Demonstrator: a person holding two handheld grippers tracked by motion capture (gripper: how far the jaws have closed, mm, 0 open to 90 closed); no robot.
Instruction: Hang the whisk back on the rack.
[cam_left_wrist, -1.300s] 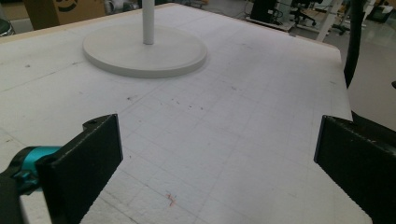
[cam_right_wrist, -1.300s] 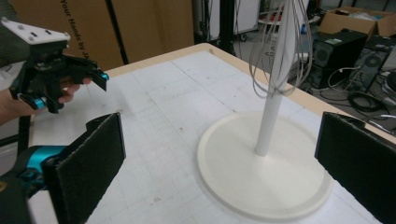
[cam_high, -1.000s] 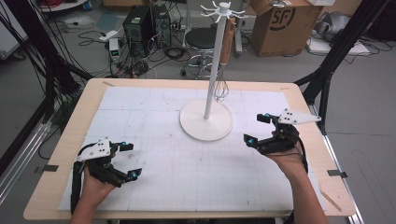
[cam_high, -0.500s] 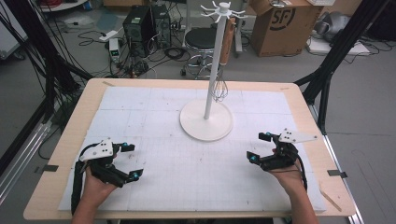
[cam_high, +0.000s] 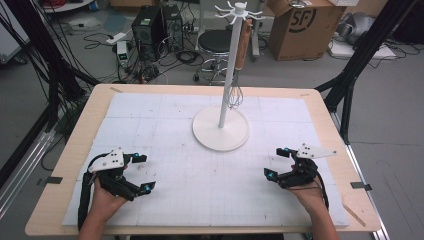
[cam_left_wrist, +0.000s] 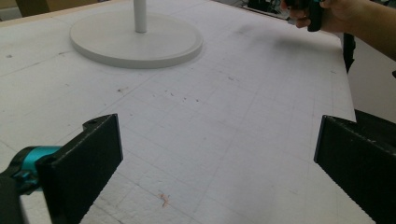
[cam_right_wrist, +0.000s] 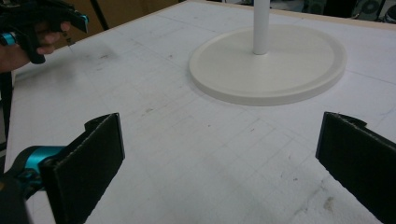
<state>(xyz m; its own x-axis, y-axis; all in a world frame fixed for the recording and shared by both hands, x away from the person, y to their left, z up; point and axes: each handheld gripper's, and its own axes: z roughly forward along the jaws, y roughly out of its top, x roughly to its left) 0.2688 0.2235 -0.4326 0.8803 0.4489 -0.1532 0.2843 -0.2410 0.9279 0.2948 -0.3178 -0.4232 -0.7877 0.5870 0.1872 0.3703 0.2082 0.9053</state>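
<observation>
**Both grippers low, fingers wide, nothing held**

Left gripper and right gripper rest low over the white mat on the bench. Fingers of each spread wide, empty. White stand sits ahead of and between both finger pairs, well apart. Whisk hangs from the stand, beside its pole.

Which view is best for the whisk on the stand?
The high view: the whisk hangs by its wooden handle from a hook at the top of the white stand, wires down beside the pole. The left and right gripper views catch the stand's round base and lower pole, cut off below the whisk.
</observation>
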